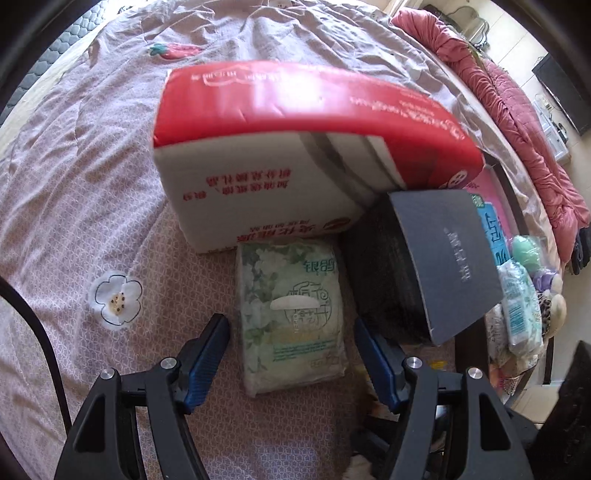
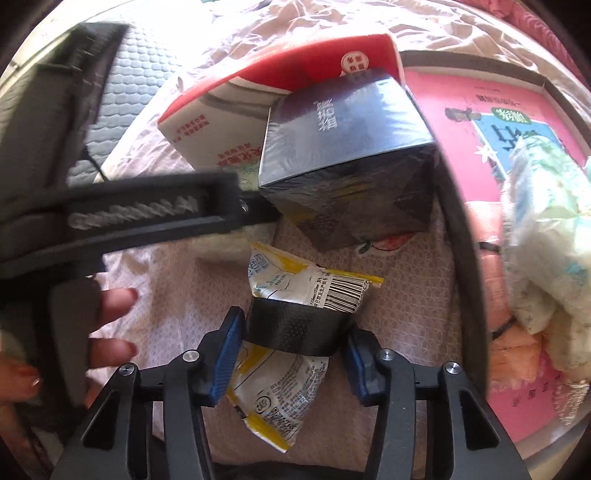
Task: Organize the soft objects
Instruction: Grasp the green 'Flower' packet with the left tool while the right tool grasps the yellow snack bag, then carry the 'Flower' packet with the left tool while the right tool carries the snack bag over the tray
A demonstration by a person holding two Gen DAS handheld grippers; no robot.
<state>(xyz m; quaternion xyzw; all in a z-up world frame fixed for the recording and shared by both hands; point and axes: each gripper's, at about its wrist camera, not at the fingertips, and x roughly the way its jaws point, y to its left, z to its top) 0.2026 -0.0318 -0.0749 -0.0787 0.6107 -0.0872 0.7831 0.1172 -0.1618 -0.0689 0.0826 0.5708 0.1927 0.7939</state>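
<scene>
Both fisheye views are brightly lit by daylight, with straight lines bent and dark vignetting seen at the rounded corners. Glare is washed across the red-and-white tissue pack and the crumpled bedsheet. Nearby dark gripper parts at the left of the right-wrist view are blurred.

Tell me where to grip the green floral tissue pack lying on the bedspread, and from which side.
Take the green tissue pack across its narrow width, at mid-length, coming from above. It lies flat with both long edges showing, and the open left gripper already straddles its near end. The dark box crowds the pack's right edge, so that finger needs care.
</scene>
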